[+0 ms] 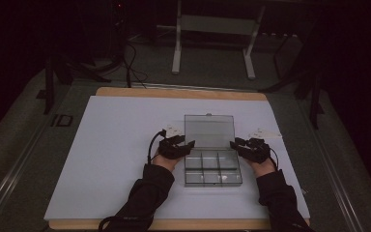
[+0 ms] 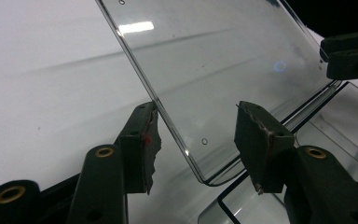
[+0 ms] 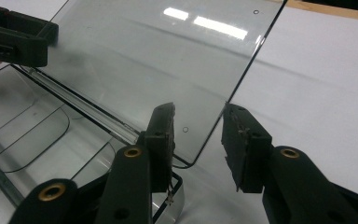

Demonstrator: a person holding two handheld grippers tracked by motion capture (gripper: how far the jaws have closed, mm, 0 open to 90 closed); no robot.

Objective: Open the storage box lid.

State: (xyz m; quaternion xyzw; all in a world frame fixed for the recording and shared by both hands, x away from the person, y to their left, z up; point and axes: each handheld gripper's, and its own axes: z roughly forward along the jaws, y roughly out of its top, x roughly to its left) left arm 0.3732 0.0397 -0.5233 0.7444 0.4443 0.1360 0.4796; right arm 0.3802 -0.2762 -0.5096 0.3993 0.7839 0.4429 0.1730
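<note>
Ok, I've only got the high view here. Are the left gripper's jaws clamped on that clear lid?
Observer: No. The left gripper stands open around the lid near its lower corner, with a gap at one pad.
Operator: And the right one?
Observer: The right gripper is also open, straddling the lid's opposite edge near the hinge.
Operator: Anything in the box?
Observer: The compartments of the box nearest the hinge look empty.
</note>
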